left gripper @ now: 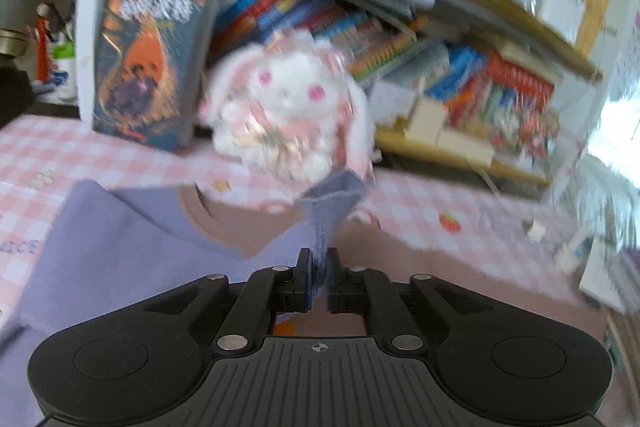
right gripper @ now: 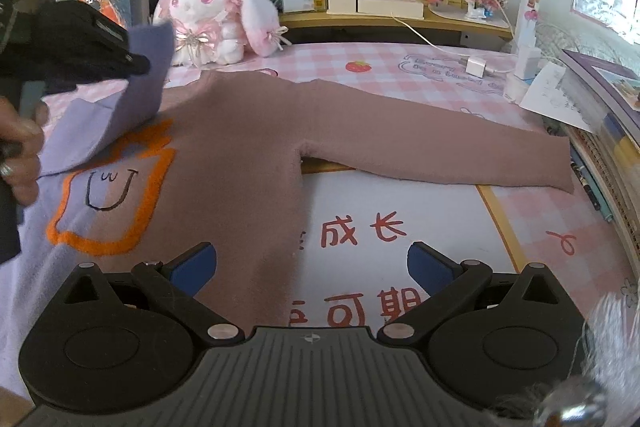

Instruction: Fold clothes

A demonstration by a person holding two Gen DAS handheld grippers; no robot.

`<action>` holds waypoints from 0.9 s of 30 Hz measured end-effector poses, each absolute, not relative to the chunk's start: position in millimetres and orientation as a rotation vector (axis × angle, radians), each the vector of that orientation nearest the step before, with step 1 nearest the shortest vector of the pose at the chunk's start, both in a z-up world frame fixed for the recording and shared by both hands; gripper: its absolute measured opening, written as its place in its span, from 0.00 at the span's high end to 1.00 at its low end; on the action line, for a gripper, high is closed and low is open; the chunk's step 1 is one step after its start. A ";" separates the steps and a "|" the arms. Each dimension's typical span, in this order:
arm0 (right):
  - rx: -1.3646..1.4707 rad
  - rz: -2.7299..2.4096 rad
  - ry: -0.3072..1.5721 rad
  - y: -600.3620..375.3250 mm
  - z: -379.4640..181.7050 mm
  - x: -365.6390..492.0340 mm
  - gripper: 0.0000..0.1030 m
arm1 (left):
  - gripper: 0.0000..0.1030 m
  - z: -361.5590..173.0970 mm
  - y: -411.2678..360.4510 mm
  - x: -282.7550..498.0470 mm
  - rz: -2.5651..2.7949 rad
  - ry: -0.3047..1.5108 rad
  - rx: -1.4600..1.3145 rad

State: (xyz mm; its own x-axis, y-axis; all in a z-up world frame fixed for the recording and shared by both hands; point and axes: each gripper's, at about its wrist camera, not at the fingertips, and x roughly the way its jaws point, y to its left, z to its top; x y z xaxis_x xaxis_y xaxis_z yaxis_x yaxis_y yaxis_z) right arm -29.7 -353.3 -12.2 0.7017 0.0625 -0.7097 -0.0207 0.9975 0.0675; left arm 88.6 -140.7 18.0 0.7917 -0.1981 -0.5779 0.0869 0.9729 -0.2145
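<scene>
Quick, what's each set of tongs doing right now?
Left tongs: shut on the purple sleeve of the sweater.
Right tongs: open, holding nothing, above the sweater's edge.

Sweater (right gripper: 240, 147), two-tone mauve and lilac: 1. Grippers: 2, the left gripper (left gripper: 319, 267) and the right gripper (right gripper: 312, 263). Plush rabbit (right gripper: 216, 15): 1. White charger (right gripper: 476, 66) with cable: 1. Strawberry print (right gripper: 359, 66) on the desk (right gripper: 540, 247) cover: 1.
</scene>
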 end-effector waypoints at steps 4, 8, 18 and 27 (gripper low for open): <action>0.050 0.070 0.806 -346.5 -14.6 -27.6 0.00 | 0.27 10.1 -144.7 81.3 -0.202 0.693 -0.137; 0.037 0.115 0.822 -333.7 -17.6 -24.0 0.00 | 0.26 4.8 -140.7 67.7 -0.220 0.725 -0.094; 0.034 0.152 0.847 -308.4 -20.7 -17.8 0.00 | 0.27 -6.5 0.4 -29.6 0.271 0.712 -0.135; 0.107 -0.034 0.883 -307.6 -23.3 -35.6 0.00 | 0.27 -24.3 55.0 -56.5 0.268 0.772 -0.234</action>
State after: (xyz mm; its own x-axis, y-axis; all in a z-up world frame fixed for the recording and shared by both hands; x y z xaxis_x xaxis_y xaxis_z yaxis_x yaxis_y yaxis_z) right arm -35.6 -307.6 -23.3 0.6350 0.0147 -0.7724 0.0733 0.9942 0.0792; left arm -56.5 55.0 -24.3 0.6856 0.1518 -0.7120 -0.3217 0.9405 -0.1092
